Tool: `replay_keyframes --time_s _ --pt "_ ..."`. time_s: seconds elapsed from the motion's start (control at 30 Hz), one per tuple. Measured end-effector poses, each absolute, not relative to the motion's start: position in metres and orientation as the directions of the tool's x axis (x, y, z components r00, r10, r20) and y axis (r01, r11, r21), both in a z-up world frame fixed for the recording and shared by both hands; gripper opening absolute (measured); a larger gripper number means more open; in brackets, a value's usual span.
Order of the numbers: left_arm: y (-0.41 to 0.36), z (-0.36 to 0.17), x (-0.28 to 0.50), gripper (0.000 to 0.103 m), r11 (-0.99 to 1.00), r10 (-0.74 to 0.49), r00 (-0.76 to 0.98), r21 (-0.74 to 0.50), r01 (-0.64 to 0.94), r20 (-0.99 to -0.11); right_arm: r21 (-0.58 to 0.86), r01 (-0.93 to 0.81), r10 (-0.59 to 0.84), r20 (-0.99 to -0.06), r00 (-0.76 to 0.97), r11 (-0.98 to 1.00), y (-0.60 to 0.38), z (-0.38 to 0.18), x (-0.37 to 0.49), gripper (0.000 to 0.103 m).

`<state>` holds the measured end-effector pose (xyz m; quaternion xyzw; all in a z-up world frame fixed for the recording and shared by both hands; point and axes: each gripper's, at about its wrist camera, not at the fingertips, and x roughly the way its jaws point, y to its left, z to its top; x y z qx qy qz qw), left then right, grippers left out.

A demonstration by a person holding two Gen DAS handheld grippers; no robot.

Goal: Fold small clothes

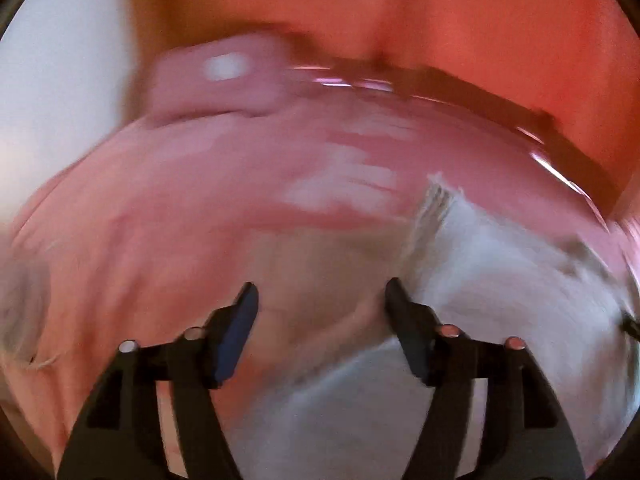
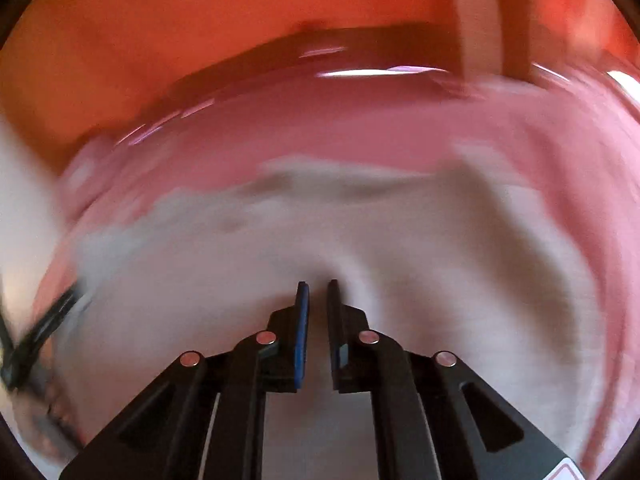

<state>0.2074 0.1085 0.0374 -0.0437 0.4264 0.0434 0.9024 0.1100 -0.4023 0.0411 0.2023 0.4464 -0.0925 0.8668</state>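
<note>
- No brand, label or legible writing can be made out in either view; both pictures are heavily blurred. Only a red-edged corner of a sticker [image 2: 566, 470] is seen on the right tool's body, and nothing on it can be read.
- The left hand-held gripper [image 1: 322, 300] is seen with its two fingers spread wide apart, and nothing is held between them; pink and grey-white fabric lies beneath the gap.
- The right hand-held gripper [image 2: 318, 292] is seen with its fingers drawn nearly together, a narrow slit being left between the blue-edged pads. Pale fabric puckers up toward the fingertips, but whether it is actually pinched cannot be told.
- The white garment [image 2: 360, 240] is spread directly in front of the right tool, rumpled, with shallow folds and shadows along its far edge. In the left view it appears at lower right, with a frayed or ribbed edge [image 1: 436, 200].
- A pink cloth [image 1: 160, 200] lies beside and beyond the white garment, and a rounded pink bundle [image 1: 220, 76] rests at its far side.
- Farther off, a dark glossy table edge [image 2: 360, 52] is seen, and an orange-red backdrop [image 1: 480, 20] stands beyond it.
</note>
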Motion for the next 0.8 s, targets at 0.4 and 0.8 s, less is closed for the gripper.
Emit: replay_keyframes --time_s 0.4,0.8 --pt "0.073 0.051 0.186 0.070 0.992 -0.118 0.671 -0.118 0.045 -0.732 0.237 0.017 0.182 -0.789 0.586 0.971 -0.288 0.044 0.098 0.019" --pt "0.174 0.028 0.166 0.087 0.877 -0.163 0.610 -0.397 -0.271 -0.775 0.197 -0.102 0.220 -0.812 0.540 0.975 -0.248 0.052 0.106 0.019"
